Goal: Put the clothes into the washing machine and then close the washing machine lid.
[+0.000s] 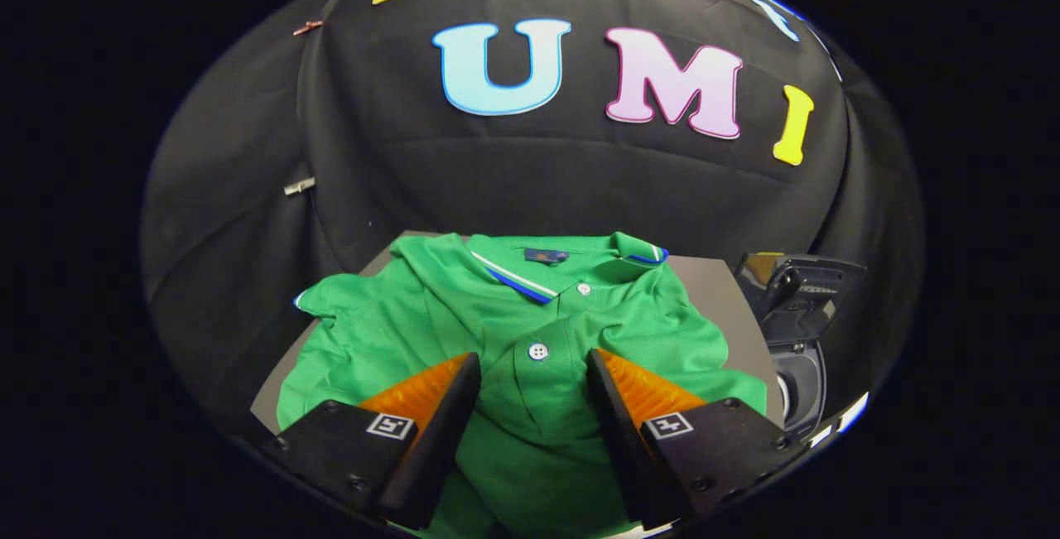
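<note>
Lying under the parted gripper [533, 361]: shirt [530, 431].

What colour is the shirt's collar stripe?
The green shirt has a collar striped white and blue, clearest in the gripper view.

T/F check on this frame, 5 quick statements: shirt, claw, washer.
1. The green polo shirt lies spread on the grey table. True.
2. The claw is shut on the shirt. False: its fingers stand apart, open over the shirt's button placket, with fabric showing between them.
3. The washing machine sits beside the table, on the side of the right finger, with its lid raised. True.
4. The shirt is already inside the washing machine. False: it is on the table, outside the machine.
5. The shirt's collar is plain green. False: it carries white and blue trim.
</note>
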A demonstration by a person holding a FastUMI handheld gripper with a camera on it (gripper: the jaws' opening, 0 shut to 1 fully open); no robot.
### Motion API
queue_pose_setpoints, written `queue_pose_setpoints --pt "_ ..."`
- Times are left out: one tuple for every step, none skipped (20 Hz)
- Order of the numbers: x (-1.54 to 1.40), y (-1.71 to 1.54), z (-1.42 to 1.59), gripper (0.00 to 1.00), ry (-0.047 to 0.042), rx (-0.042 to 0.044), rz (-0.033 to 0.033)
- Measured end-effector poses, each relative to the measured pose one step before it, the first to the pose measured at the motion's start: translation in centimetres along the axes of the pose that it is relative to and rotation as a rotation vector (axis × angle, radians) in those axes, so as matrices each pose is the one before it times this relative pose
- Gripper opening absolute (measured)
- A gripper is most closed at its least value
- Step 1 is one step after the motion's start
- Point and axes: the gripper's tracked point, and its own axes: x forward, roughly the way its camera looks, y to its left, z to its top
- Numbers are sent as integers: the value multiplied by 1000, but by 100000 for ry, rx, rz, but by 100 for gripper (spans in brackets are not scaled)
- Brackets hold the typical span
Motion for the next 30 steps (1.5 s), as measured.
queue_pose_setpoints --pt "-135 -329 155 86 360 -1617 72" --pt "101 -205 108 86 982 885 -120" --pt "410 104 -266 86 2320 2401 -887" --pt "-510 -250 29 77 2906 2602 -3003" --pt "229 -728 134 67 2235 1414 -2709" --pt "-48 63 -404 58 4263 267 -311" --pt "475 23 224 49 1880 -3140 -656" --pt "-4 -188 -235 49 3228 -4143 -735" --pt "-218 -11 184 23 849 -1958 -1013" --pt "11 -63 9 23 1283 -298 -1263" --pt "-130 44 -80 23 1175 403 -1424" --pt "-47 5 138 23 1032 424 -1729" --pt "62 -52 -129 23 1008 -794 -1873" --pt "-12 9 -95 23 1130 -868 -1885" --pt "-58 53 310 23 1007 -429 -1487" --pt "-91 74 -570 14 616 -600 -1400" --pt "-196 120 46 14 1271 -2285 -77" --pt "88 62 -64 14 1547 -1300 916" --pt "-78 96 4 14 1767 1975 2123" --pt "47 46 -58 14 1678 4002 2463" --pt "-79 -96 57 14 1682 6533 2049" --pt "-53 -95 -2 14 2428 7104 1925" --pt "-136 -107 -100 13 3566 4110 1308" --pt "-211 -145 -149 13 3063 3467 1736" --pt "215 183 541 13 1903 3300 1859" --pt "-302 40 211 13 1586 2185 1825" --pt "-569 85 -186 13 2086 1137 2694" --pt "-584 -4 253 13 851 903 2084" --pt "-741 207 457 13 -60 905 2715" --pt "-890 164 341 13 -766 -16 2498"
